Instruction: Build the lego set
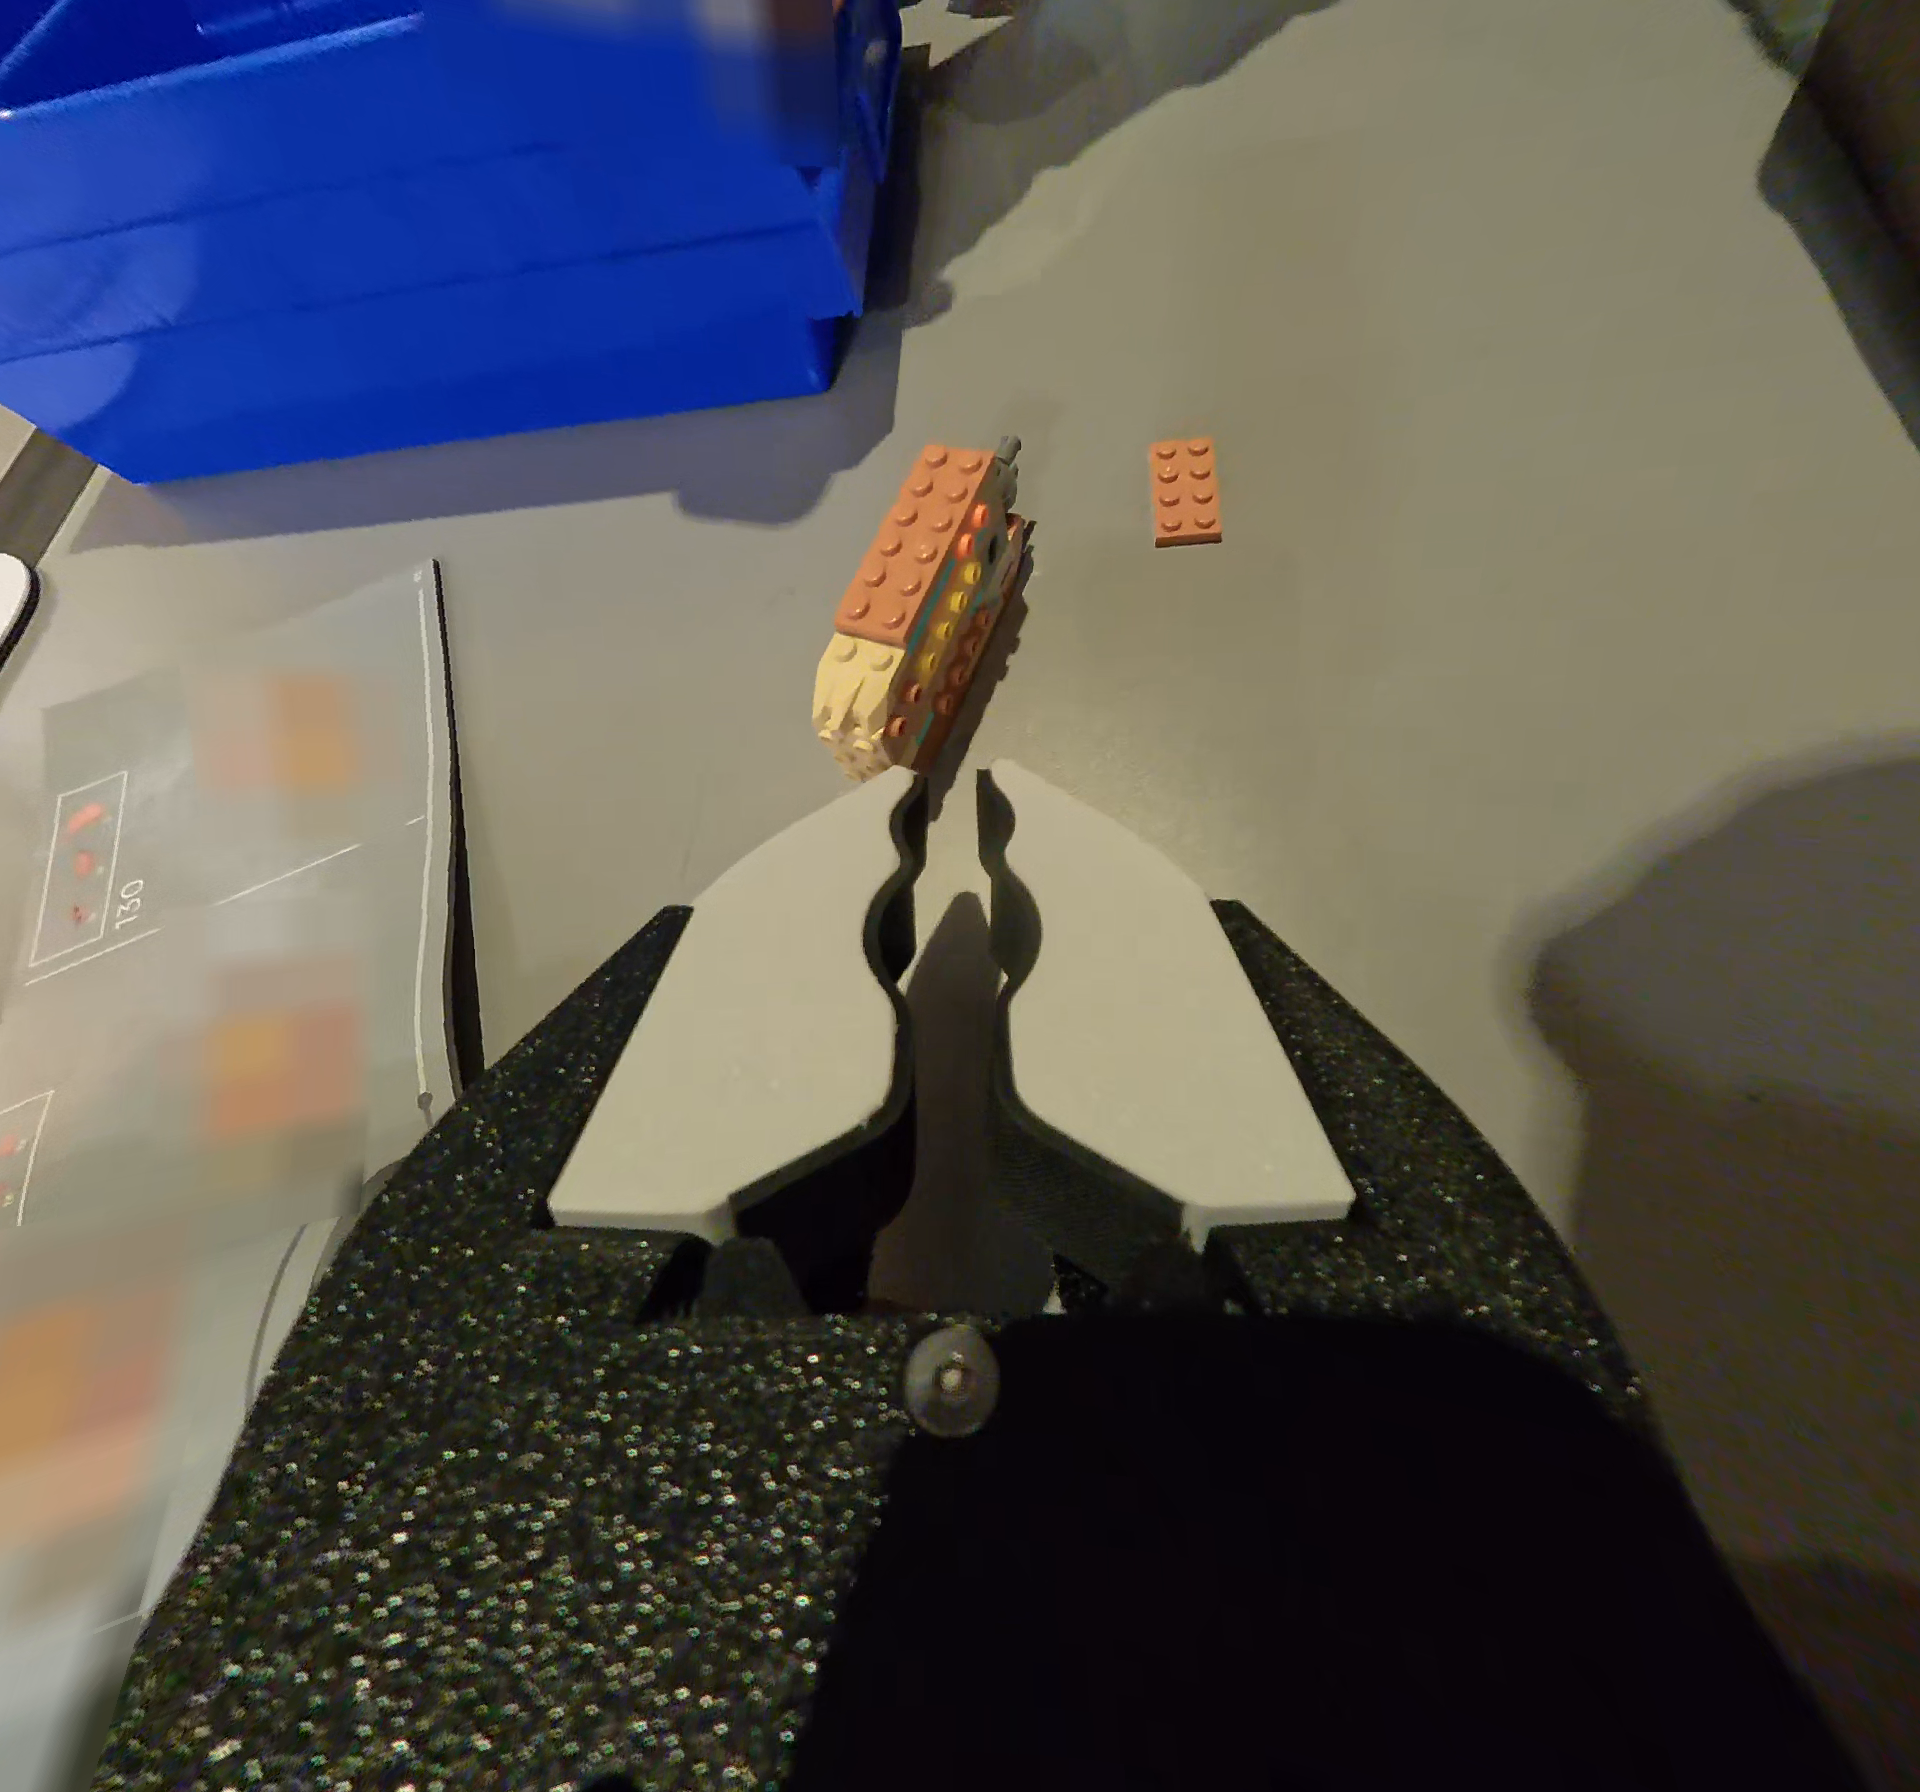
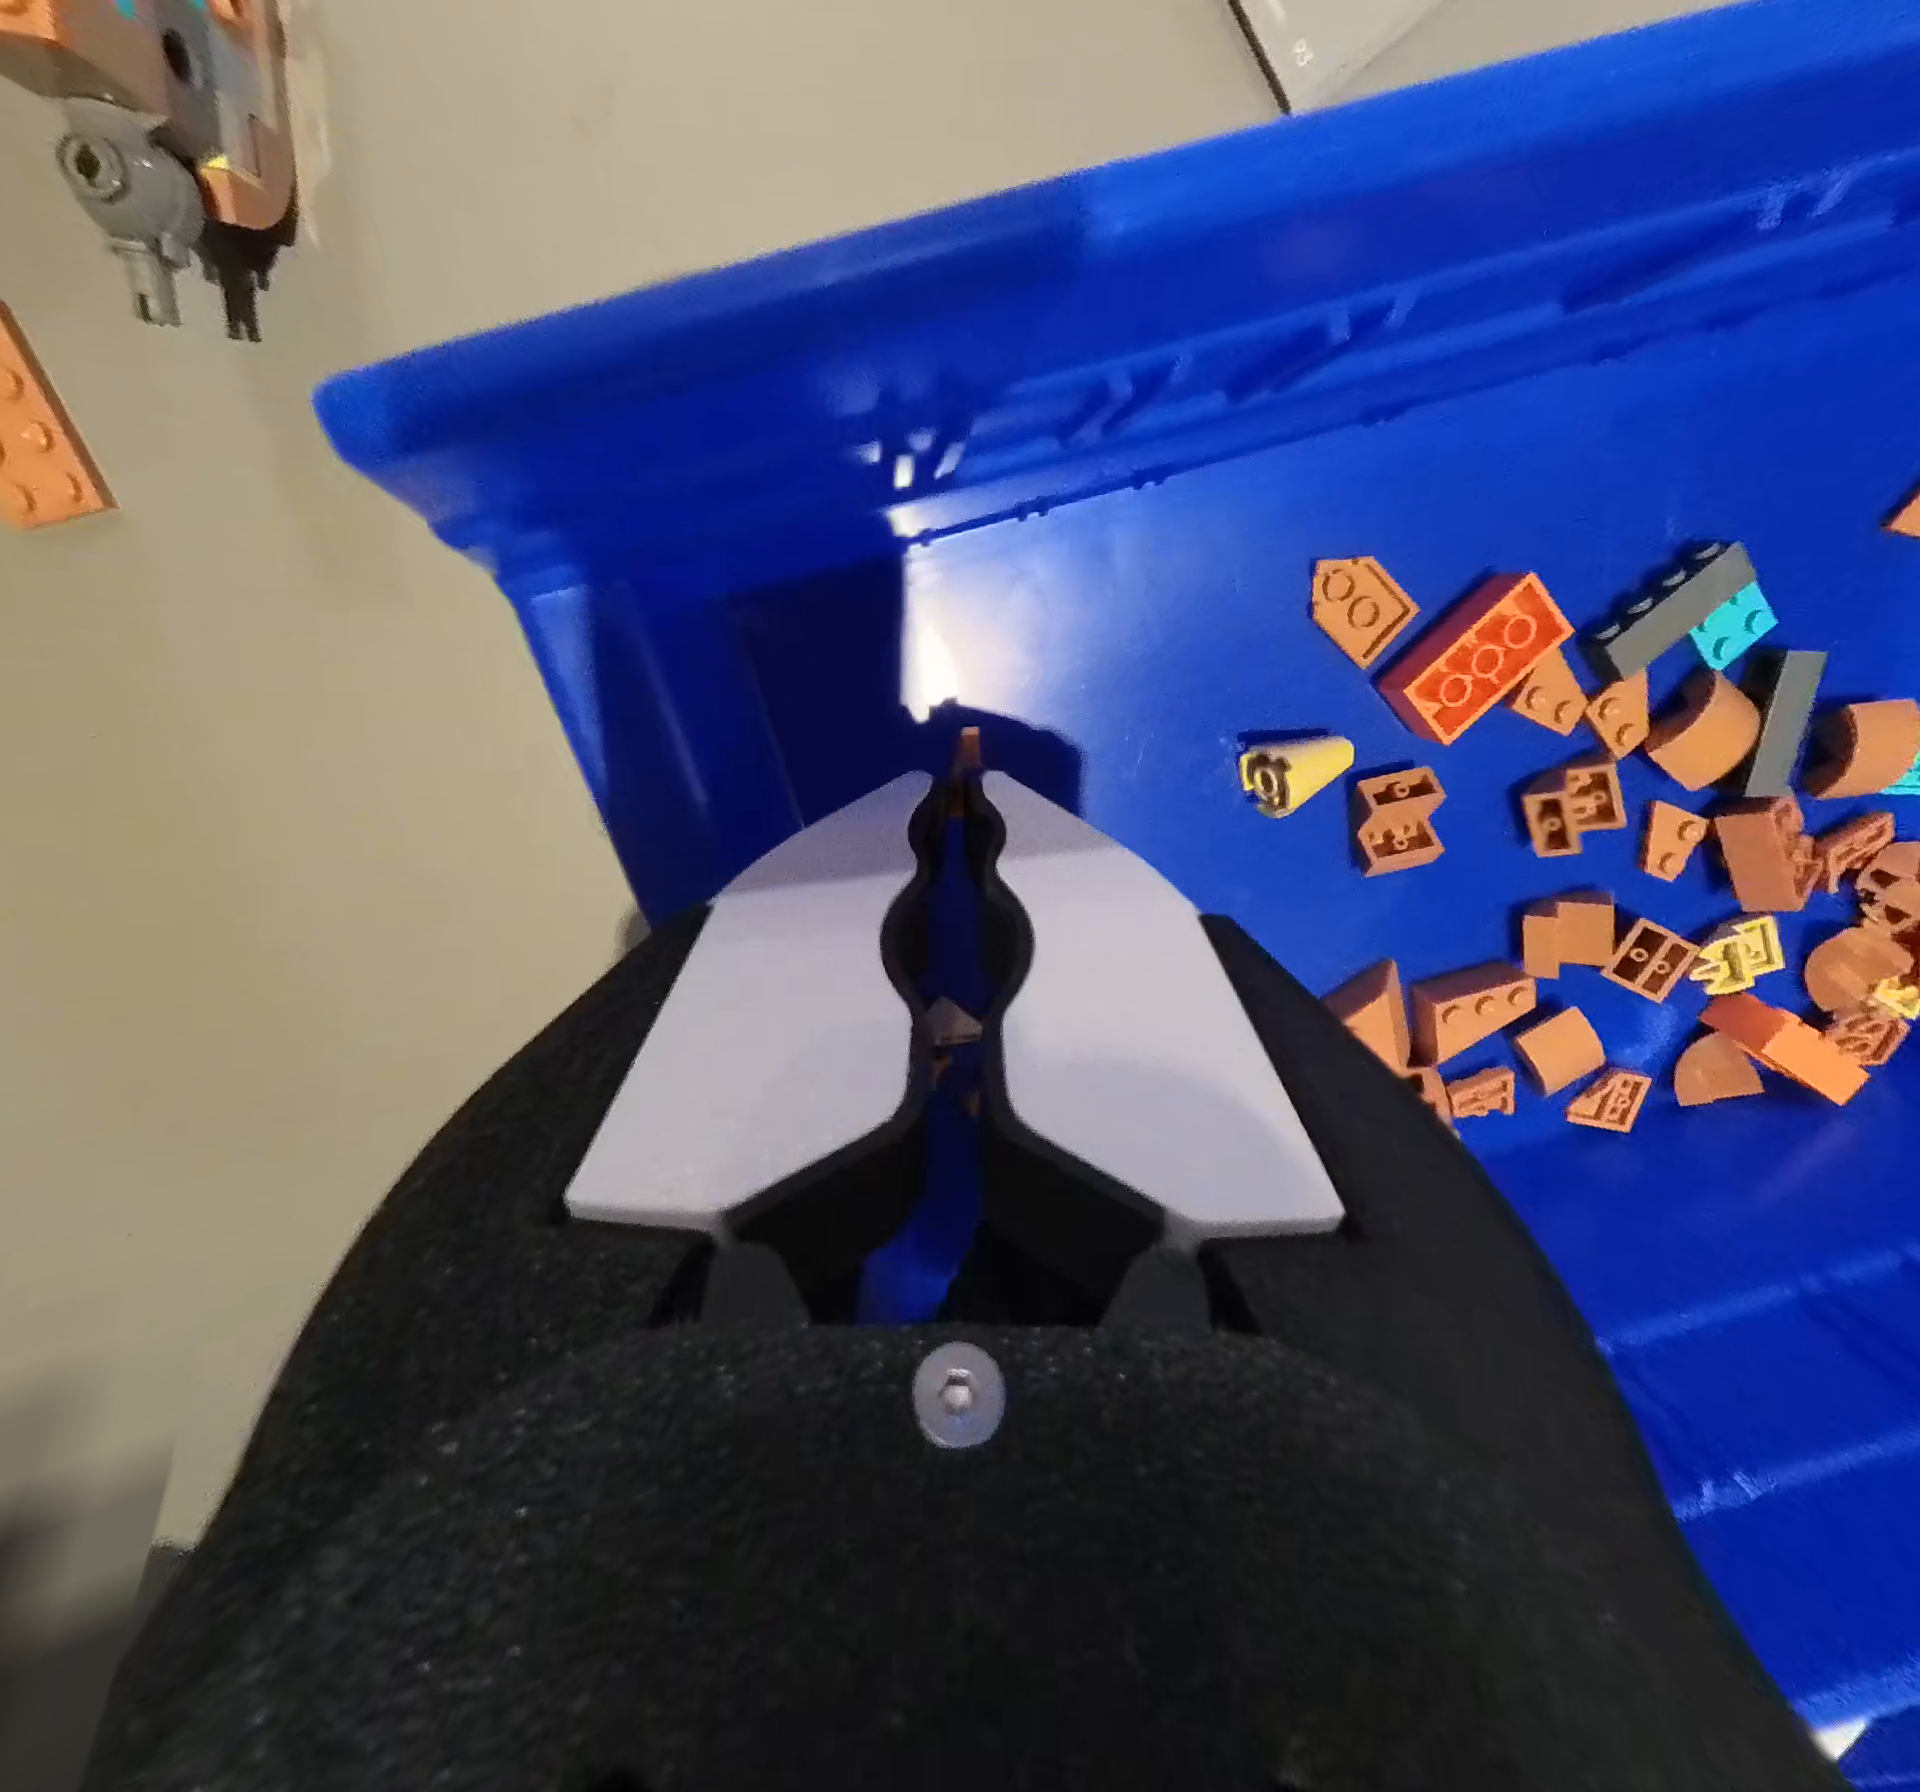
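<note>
The left gripper, jaws slightly parted and holding nothing, sits just before the half-built model on the surface. The right gripper pinches a small brown piece over the blue bin.

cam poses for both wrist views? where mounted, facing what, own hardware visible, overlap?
Left wrist view: on the left claw, angled down at the grey table; partly built model, loose orange plate, instruction booklet; slight finger gap, nothing between.
Right wrist view: on the right claw, over the blue bin of loose bricks; fingers shut on a small brown piece.
Shared: model, plate, bin, table.
</note>
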`<state>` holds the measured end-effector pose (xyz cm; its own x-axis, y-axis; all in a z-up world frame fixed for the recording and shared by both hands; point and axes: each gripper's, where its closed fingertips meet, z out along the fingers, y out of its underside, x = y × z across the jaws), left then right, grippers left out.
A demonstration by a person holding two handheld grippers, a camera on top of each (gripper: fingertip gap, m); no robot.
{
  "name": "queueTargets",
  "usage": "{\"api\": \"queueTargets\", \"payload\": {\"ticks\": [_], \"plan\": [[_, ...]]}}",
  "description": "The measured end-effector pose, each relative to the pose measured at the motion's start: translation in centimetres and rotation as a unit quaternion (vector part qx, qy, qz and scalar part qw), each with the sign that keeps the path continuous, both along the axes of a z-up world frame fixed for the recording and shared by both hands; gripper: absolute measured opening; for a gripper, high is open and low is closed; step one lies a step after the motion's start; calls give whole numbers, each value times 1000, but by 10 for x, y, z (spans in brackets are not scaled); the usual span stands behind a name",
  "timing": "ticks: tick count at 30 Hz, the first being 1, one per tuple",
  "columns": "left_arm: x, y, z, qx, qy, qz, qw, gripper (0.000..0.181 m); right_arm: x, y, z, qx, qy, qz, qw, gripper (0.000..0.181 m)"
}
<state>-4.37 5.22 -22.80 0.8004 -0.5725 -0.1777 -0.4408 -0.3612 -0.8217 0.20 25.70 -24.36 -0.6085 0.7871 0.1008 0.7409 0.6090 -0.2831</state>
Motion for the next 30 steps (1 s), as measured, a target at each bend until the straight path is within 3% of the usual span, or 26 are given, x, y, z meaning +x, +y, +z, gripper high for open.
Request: {"api": "queueTargets", "payload": {"ticks": [21, 30], "plan": [[2, 0, -1, -2, -4, -4, 1000, 9, -4, 4, 5, -4, 27, 12, 1000, 9], [1, 1, -2, -3, -9, -3, 1000, 9, -6, 41, 68, 37, 91, 12, 995, 9]]}}
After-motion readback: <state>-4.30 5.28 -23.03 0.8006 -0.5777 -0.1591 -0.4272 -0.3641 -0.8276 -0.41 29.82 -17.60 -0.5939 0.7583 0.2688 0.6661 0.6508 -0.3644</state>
